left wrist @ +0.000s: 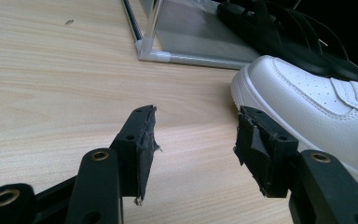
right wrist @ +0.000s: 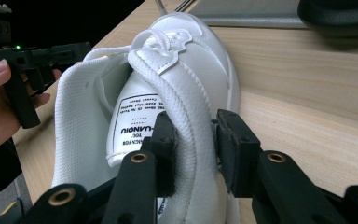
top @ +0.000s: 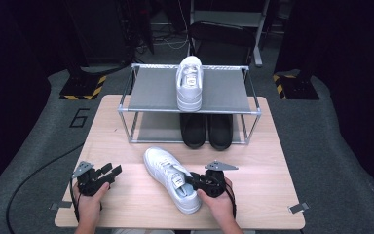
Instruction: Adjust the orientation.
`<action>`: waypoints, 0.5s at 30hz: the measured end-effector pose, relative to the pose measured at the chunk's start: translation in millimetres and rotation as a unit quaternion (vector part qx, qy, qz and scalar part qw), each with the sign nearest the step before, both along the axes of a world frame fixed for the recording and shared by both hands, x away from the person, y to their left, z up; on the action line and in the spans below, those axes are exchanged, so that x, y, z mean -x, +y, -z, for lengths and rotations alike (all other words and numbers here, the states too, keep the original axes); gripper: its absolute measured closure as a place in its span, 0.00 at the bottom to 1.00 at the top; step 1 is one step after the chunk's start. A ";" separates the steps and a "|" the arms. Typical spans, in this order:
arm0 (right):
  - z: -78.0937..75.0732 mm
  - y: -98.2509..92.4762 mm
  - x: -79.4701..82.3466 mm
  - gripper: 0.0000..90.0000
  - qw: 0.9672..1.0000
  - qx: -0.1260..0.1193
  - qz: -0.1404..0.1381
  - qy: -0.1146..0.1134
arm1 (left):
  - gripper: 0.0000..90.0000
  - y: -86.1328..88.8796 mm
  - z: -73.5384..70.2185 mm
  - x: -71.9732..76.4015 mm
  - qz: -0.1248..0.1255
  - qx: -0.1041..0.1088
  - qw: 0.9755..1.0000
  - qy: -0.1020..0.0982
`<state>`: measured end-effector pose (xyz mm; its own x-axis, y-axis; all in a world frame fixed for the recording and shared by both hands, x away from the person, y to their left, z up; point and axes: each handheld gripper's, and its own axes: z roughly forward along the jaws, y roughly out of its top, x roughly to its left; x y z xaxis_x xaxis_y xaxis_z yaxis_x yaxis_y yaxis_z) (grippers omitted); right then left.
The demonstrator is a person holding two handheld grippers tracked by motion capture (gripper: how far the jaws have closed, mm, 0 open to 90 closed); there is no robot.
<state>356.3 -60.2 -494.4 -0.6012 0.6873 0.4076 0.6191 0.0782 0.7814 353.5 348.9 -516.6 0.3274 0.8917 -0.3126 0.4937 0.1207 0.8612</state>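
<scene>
A white sneaker (top: 168,175) lies on the wooden table (top: 258,195) near its front edge, toe pointing to the far left. My right gripper (top: 192,181) sits at its heel opening. In the right gripper view the right gripper (right wrist: 193,135) is shut on the padded side collar of the sneaker (right wrist: 200,60), one jaw inside by the tongue label and the other outside. My left gripper (top: 112,170) is held low over the table to the left of the toe. Its jaws (left wrist: 196,140) stand open and bare, with the sneaker's toe (left wrist: 307,98) just beyond the right jaw.
A metal-framed shoe rack (top: 141,109) stands at the back of the table. A second white sneaker (top: 190,83) rests on its top shelf and a pair of black shoes (top: 207,129) on the lower one. Bare wood (left wrist: 51,70) lies left of the rack.
</scene>
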 end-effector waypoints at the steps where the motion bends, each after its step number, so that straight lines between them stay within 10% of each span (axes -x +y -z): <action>1: -0.3 0.4 0.1 0.77 1.000 0.001 -0.001 -0.002 | 0.52 0.0 0.1 -0.1 0.000 0.000 1.000 0.000; 15: -3.9 3.7 3.9 0.86 1.000 0.021 0.016 -0.014 | 0.52 1.0 0.3 0.3 -0.001 0.003 1.000 0.006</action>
